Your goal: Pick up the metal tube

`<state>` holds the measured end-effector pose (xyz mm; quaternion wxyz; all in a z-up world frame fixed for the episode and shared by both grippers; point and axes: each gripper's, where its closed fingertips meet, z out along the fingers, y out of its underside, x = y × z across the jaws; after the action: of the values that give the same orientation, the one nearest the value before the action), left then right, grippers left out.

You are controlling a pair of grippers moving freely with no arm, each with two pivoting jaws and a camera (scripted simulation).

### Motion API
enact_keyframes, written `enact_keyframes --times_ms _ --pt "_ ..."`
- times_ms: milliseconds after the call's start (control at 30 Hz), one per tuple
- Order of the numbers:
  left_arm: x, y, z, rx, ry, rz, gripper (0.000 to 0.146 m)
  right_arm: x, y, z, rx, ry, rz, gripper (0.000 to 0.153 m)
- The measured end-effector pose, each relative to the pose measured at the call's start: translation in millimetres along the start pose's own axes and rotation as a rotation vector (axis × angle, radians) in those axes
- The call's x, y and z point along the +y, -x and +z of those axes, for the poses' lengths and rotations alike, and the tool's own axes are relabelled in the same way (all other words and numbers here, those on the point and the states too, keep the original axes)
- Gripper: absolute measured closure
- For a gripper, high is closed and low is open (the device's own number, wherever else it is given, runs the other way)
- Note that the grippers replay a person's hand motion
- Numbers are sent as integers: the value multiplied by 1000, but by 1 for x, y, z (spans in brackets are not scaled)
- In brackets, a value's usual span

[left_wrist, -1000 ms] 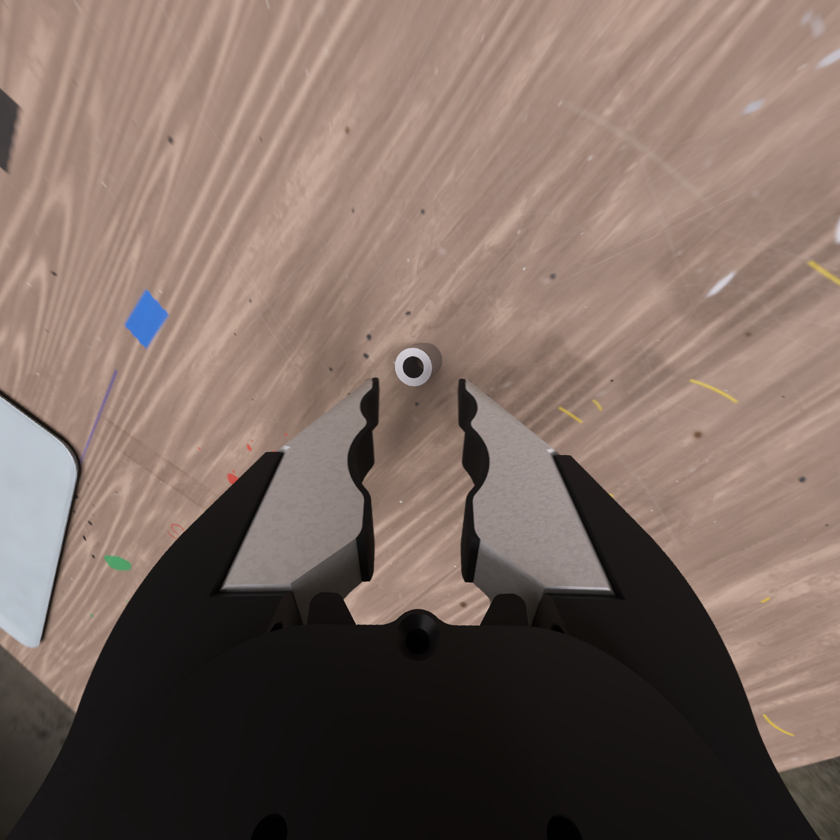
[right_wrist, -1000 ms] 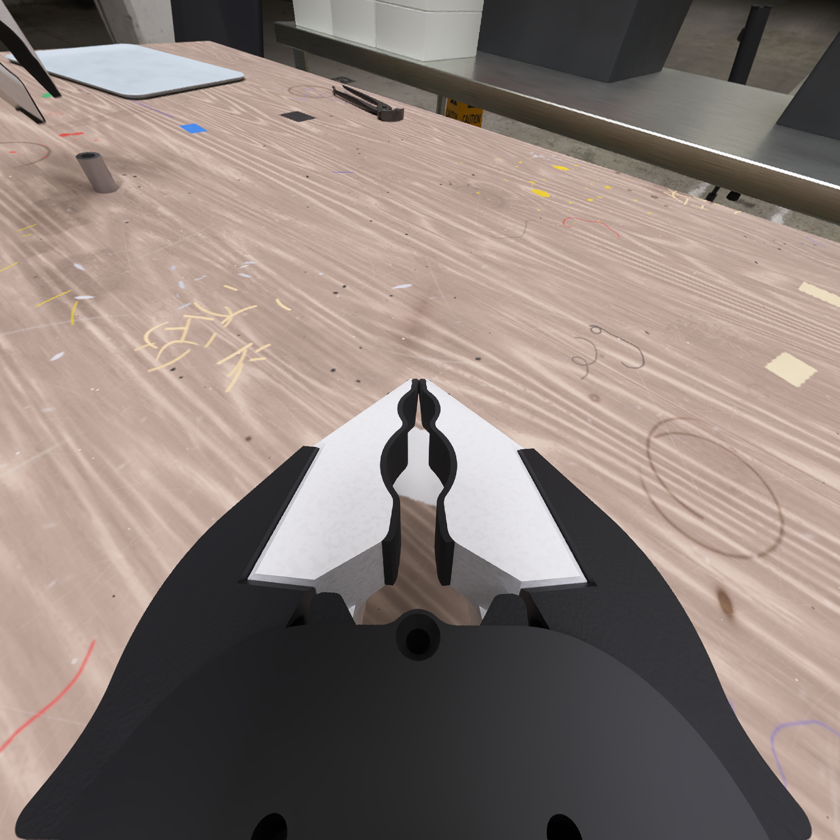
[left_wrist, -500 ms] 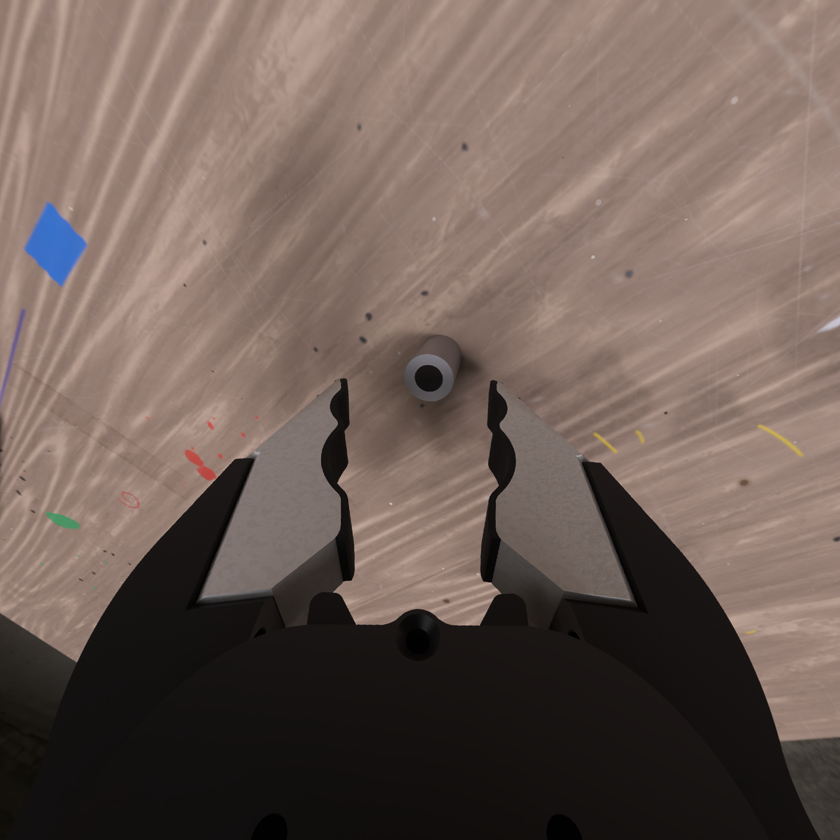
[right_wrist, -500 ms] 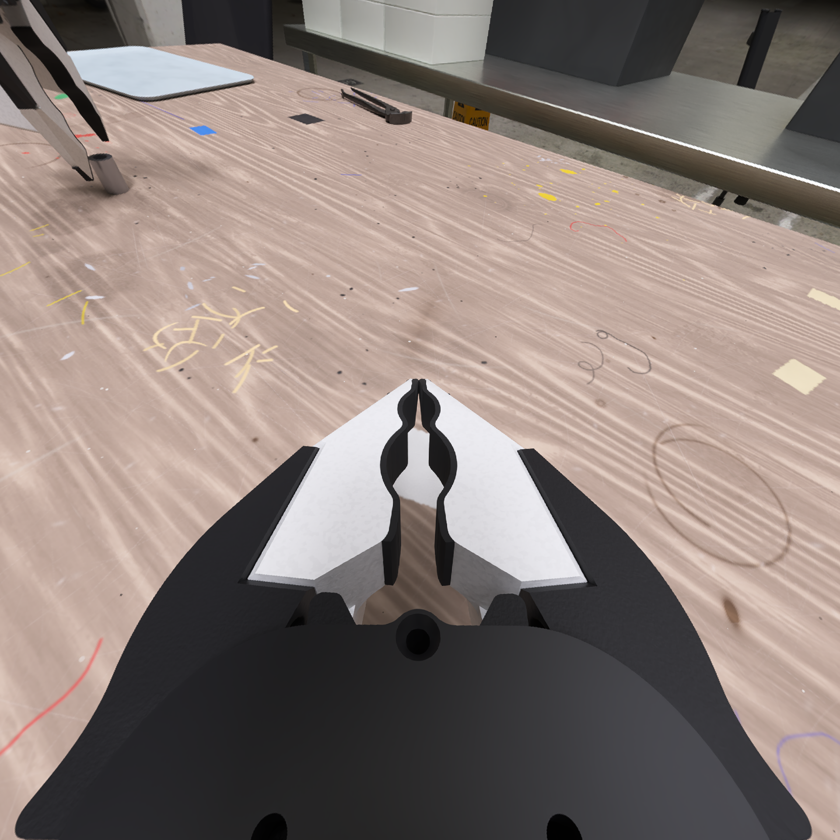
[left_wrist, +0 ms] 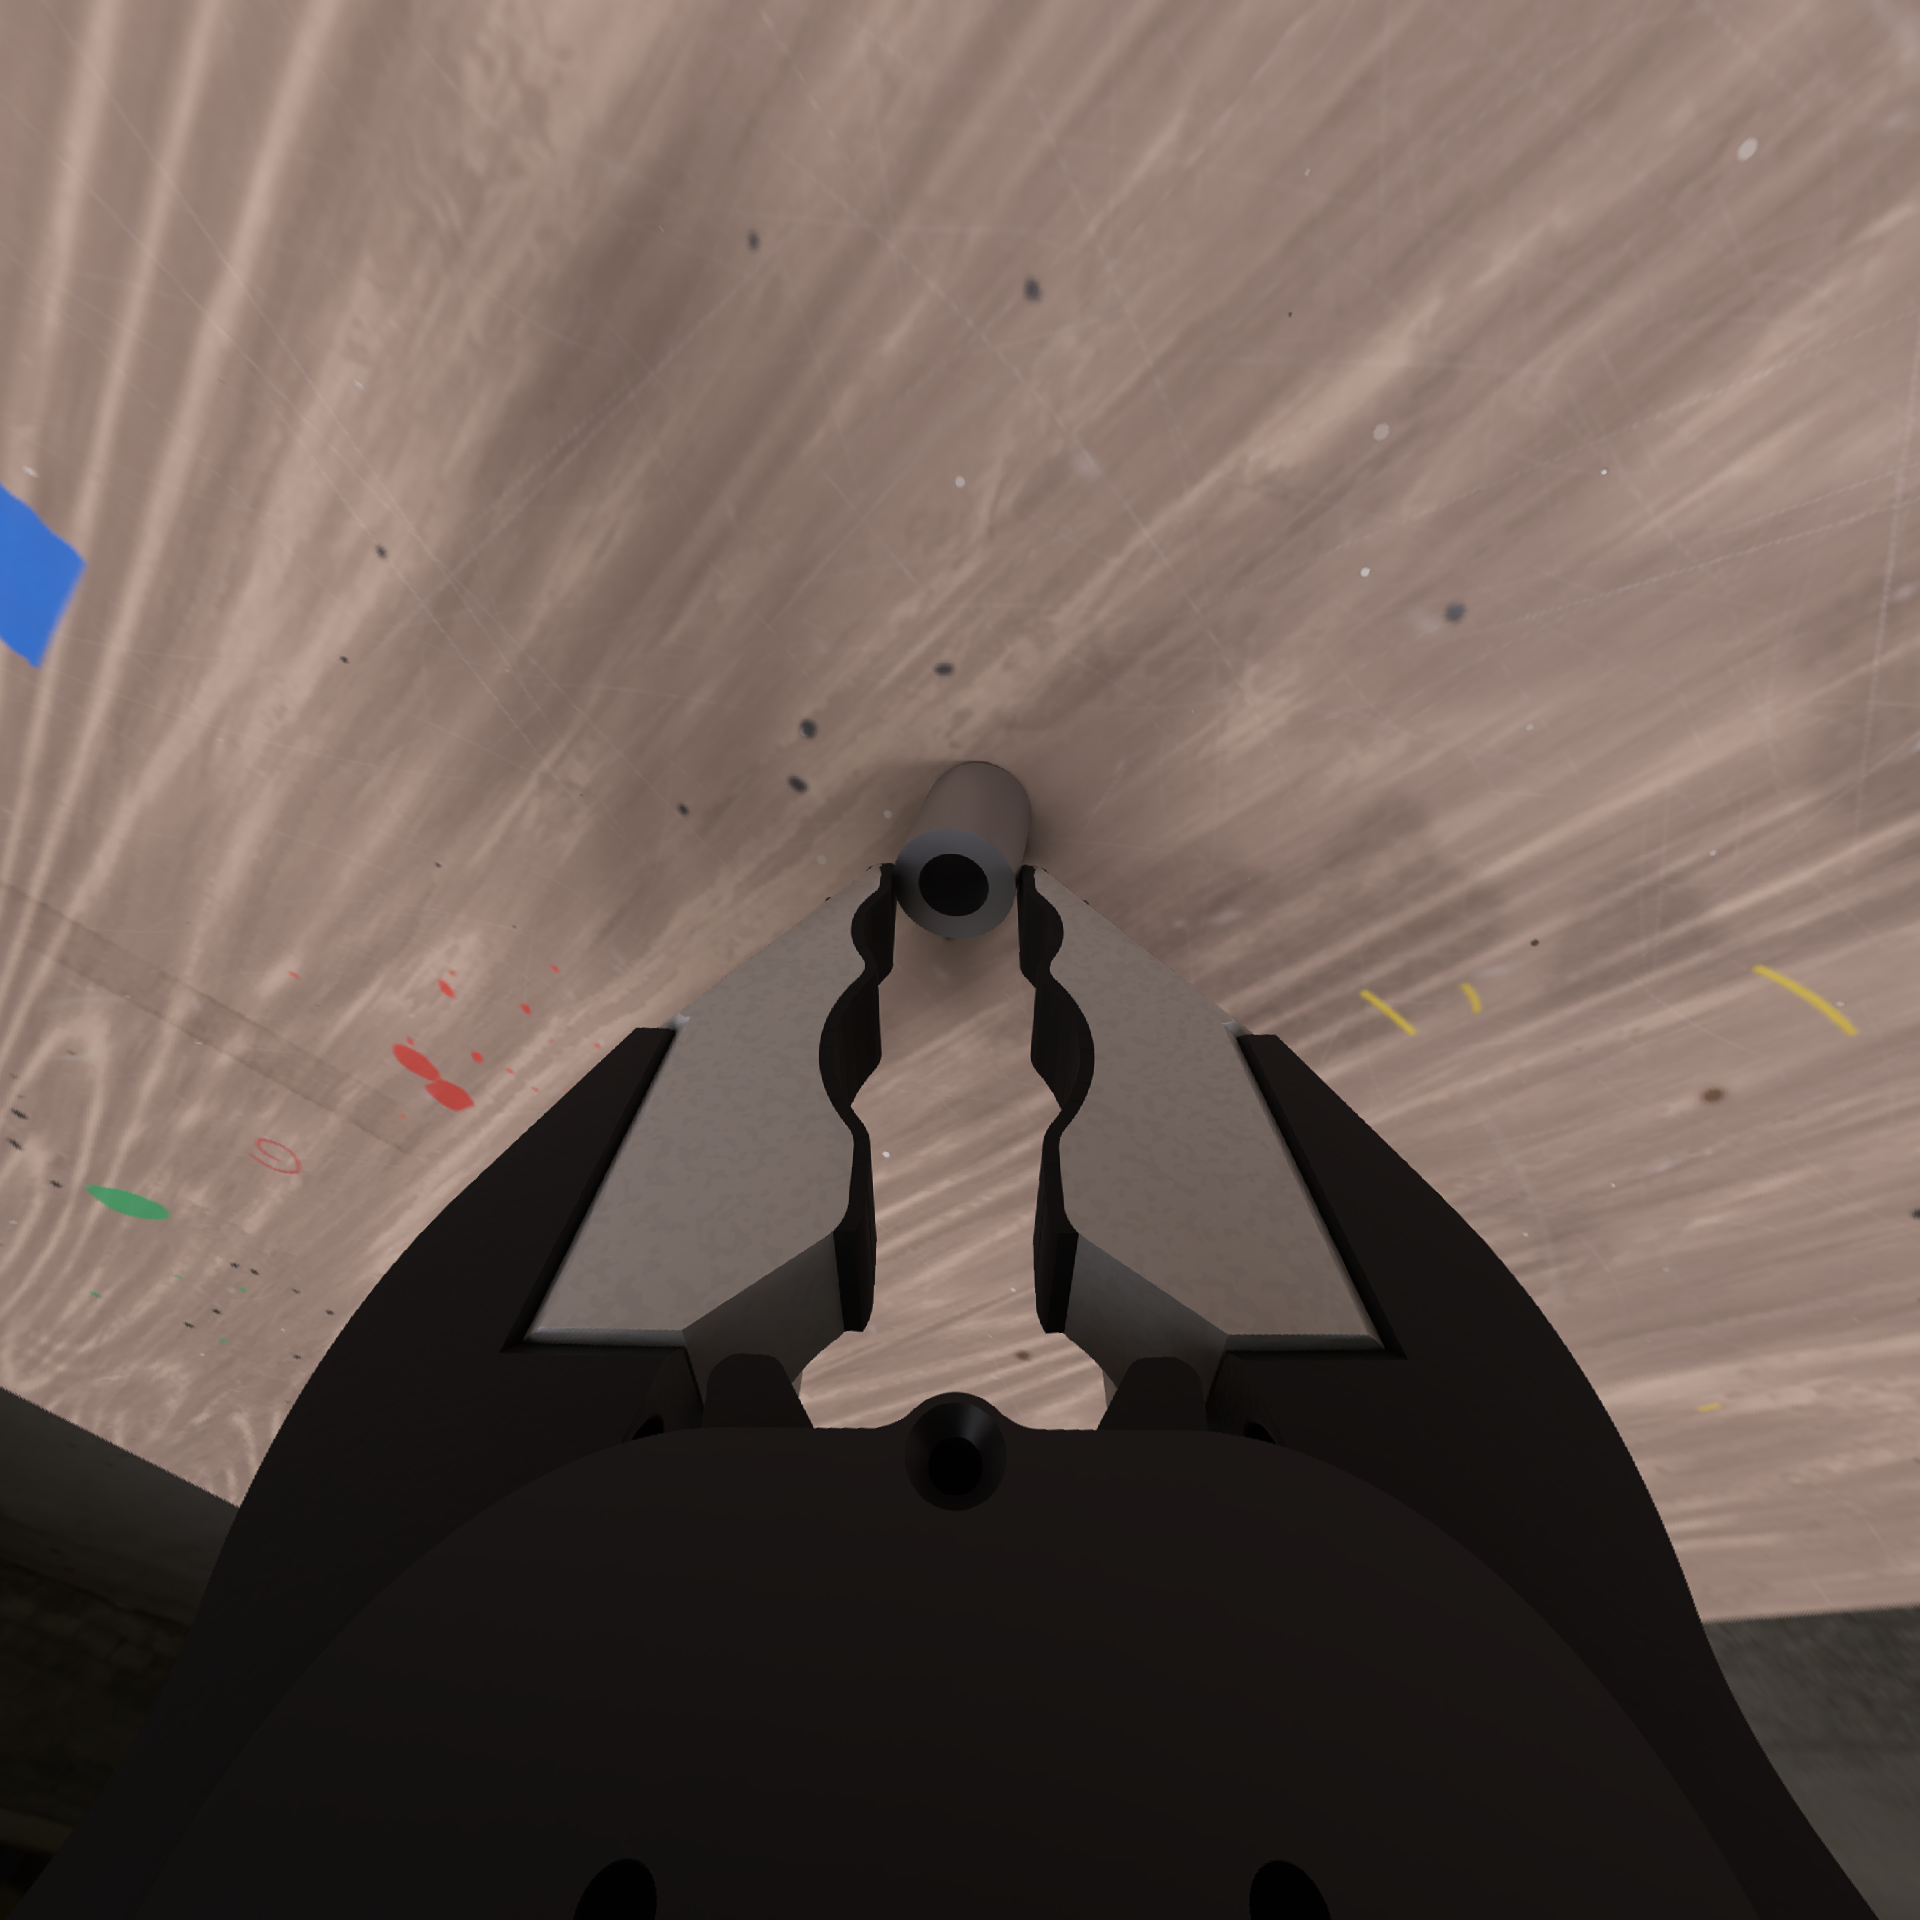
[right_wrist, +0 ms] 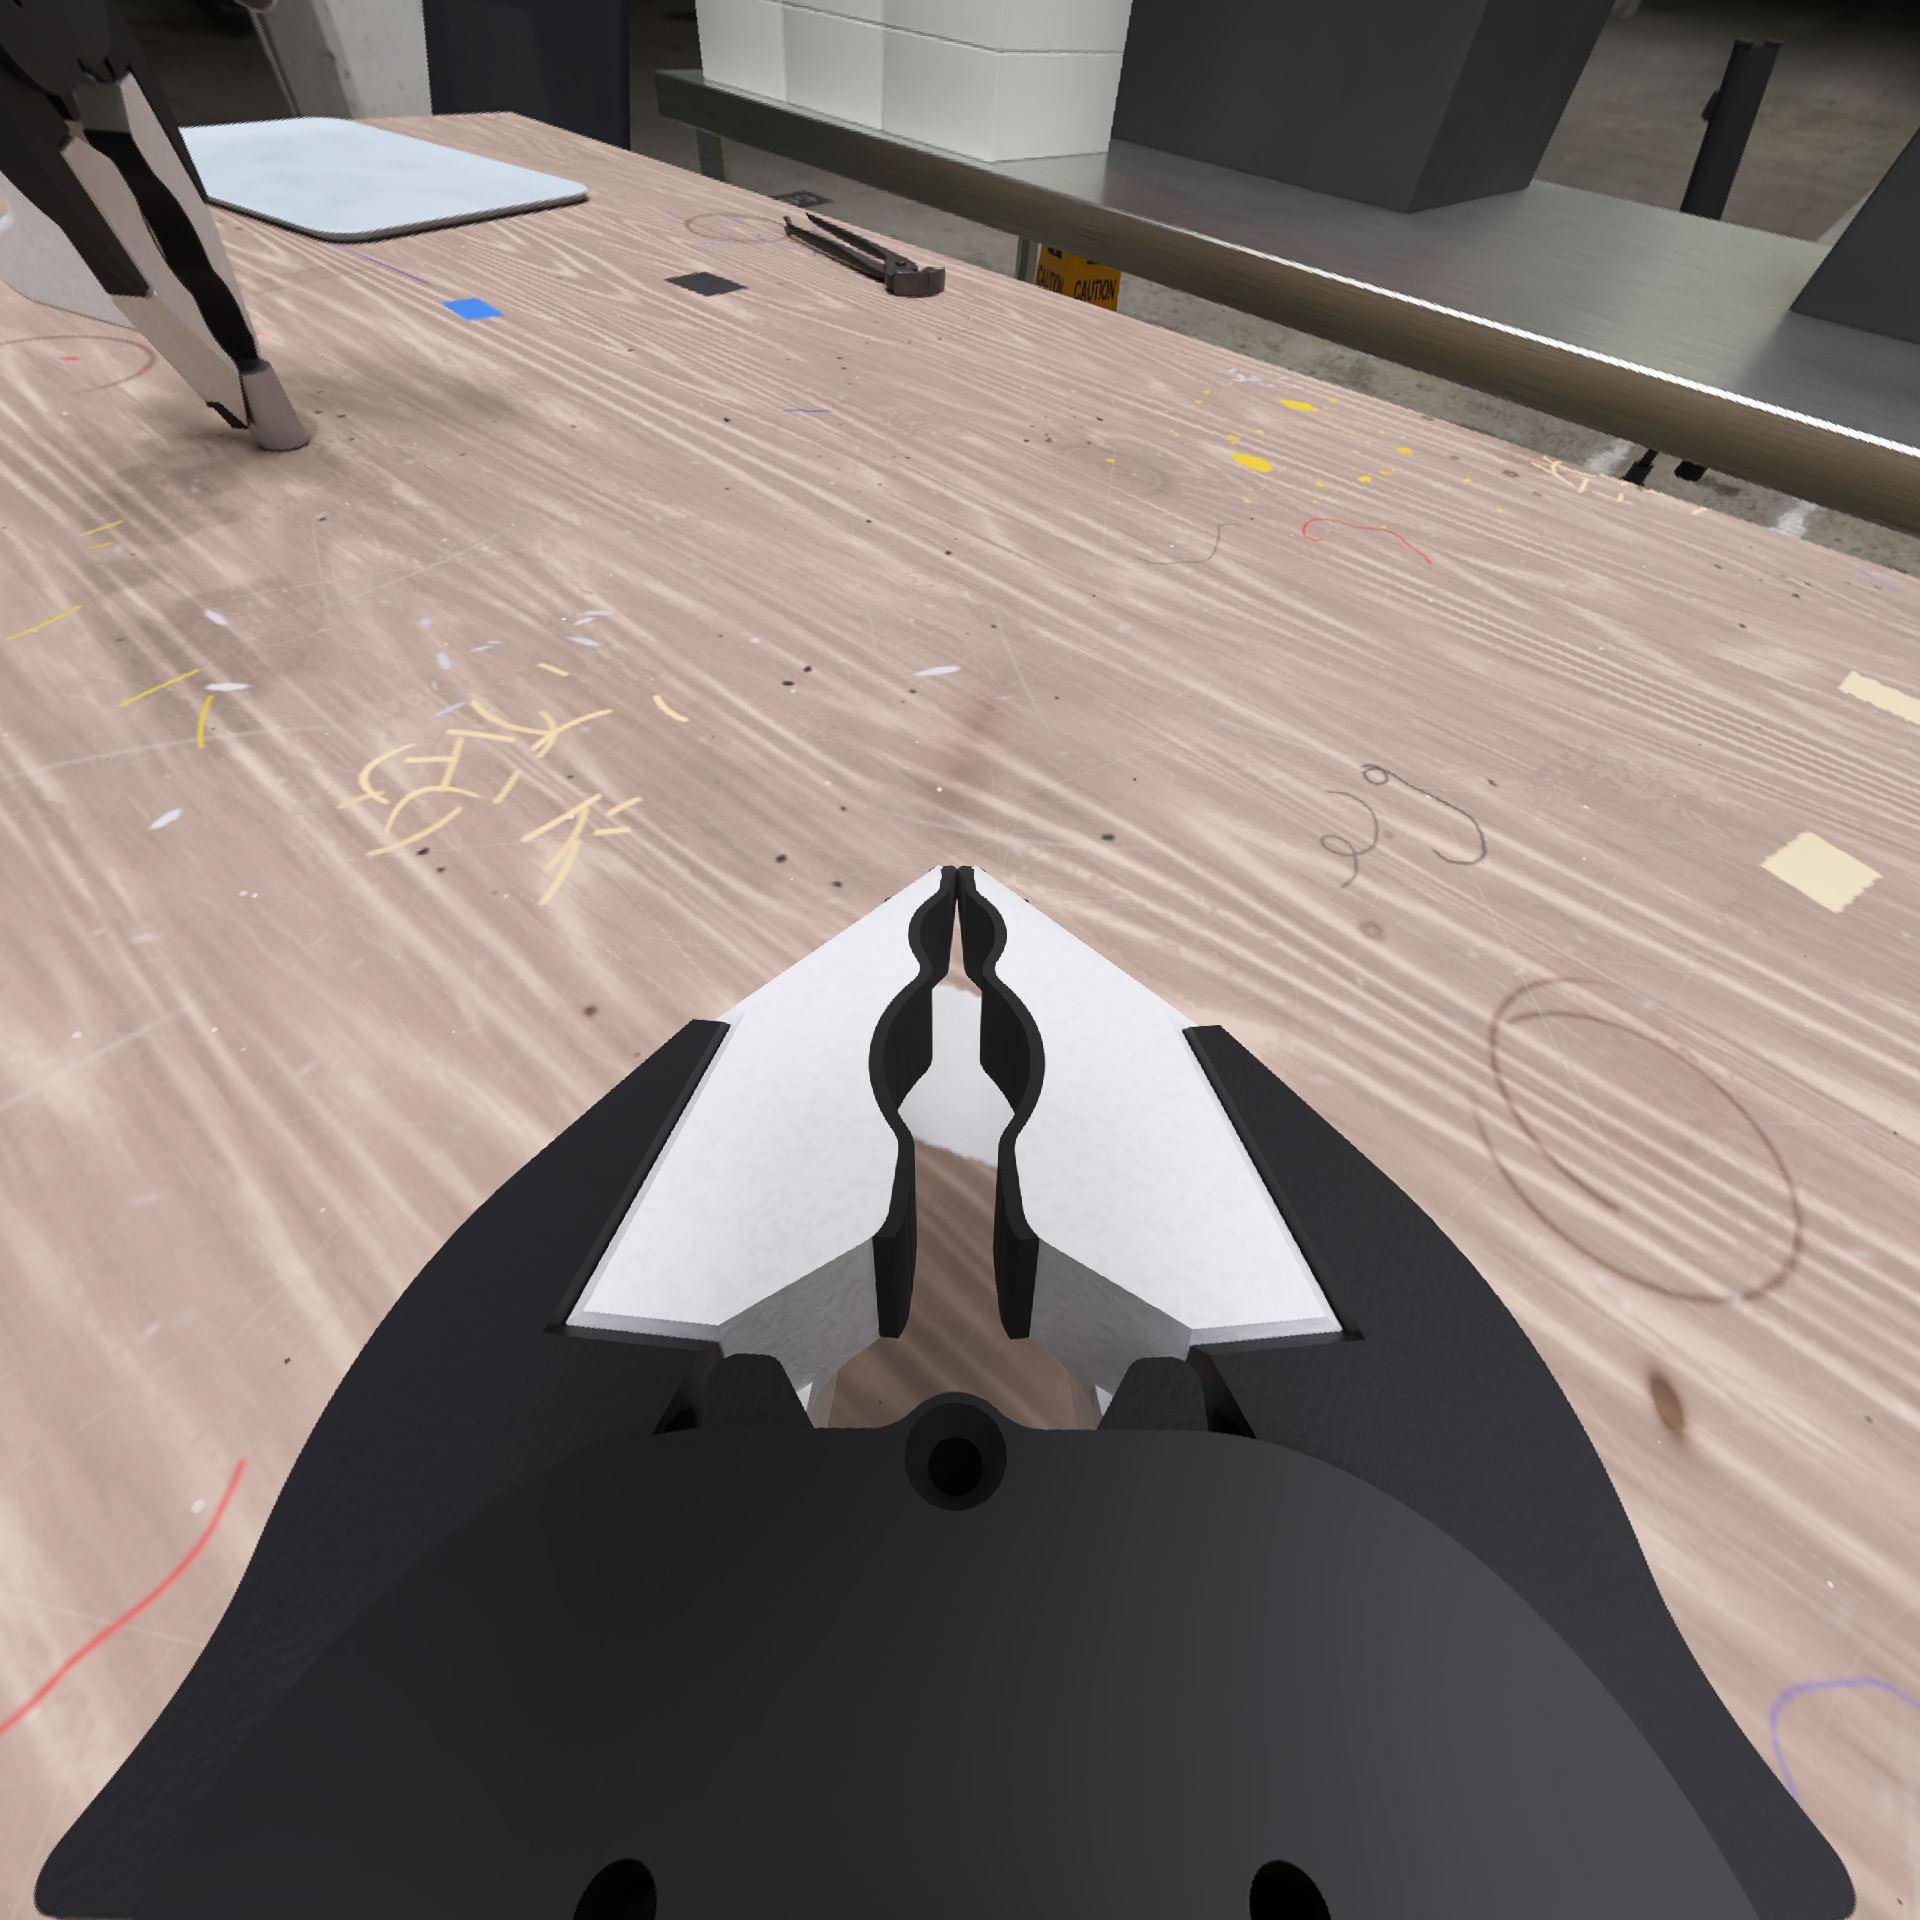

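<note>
The metal tube (left_wrist: 977,816) is a short grey cylinder standing upright on the wooden table (left_wrist: 1247,416); I look down into its open end. My left gripper (left_wrist: 957,883) is shut on the tube, with a fingertip pressed against each side of its top. In the right wrist view the tube (right_wrist: 278,416) stands at the far left, with the left gripper (right_wrist: 234,400) coming down on it at a slant and its base on the table. My right gripper (right_wrist: 956,878) is shut and empty above the table's middle, far from the tube.
A pale grey tray (right_wrist: 364,182) lies at the far left corner. Dark pliers (right_wrist: 862,255) lie near the far edge, by a blue patch (right_wrist: 471,308) and a black patch (right_wrist: 704,283). A metal bench (right_wrist: 1455,270) runs behind the table. The table edge (left_wrist: 125,1444) is near the left gripper.
My left gripper opened wider, moved down to the tube, then closed its fingertips on the tube's top. The right gripper has stayed shut and barely shifted.
</note>
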<state>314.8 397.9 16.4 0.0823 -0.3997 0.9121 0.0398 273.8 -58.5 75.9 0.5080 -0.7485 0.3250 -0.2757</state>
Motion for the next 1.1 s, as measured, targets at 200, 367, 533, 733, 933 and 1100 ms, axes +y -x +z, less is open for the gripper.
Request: enact_keyframes --times_ms 200,367,533,733,933,1100 --pt "-7 -4 -20 -10 -140 21 123 -1 0 -1 1 -3 -2 153" --pt "-11 -27 -88 -53 -367 73 123 0 0 0 0 -1 -1 153" --pt "-34 -92 -160 -72 -549 281 123 0 2 0 -2 1 -5 153" --pt "-86 -187 -165 7 -565 562 123 -3 -1 -2 9 -9 -7 153" --pt "-132 -230 -132 -4 -522 654 123 -4 -3 -4 14 -16 -2 153" --pt "-151 -238 -110 -32 -508 658 123 -4 -1 -2 6 -14 -5 153"
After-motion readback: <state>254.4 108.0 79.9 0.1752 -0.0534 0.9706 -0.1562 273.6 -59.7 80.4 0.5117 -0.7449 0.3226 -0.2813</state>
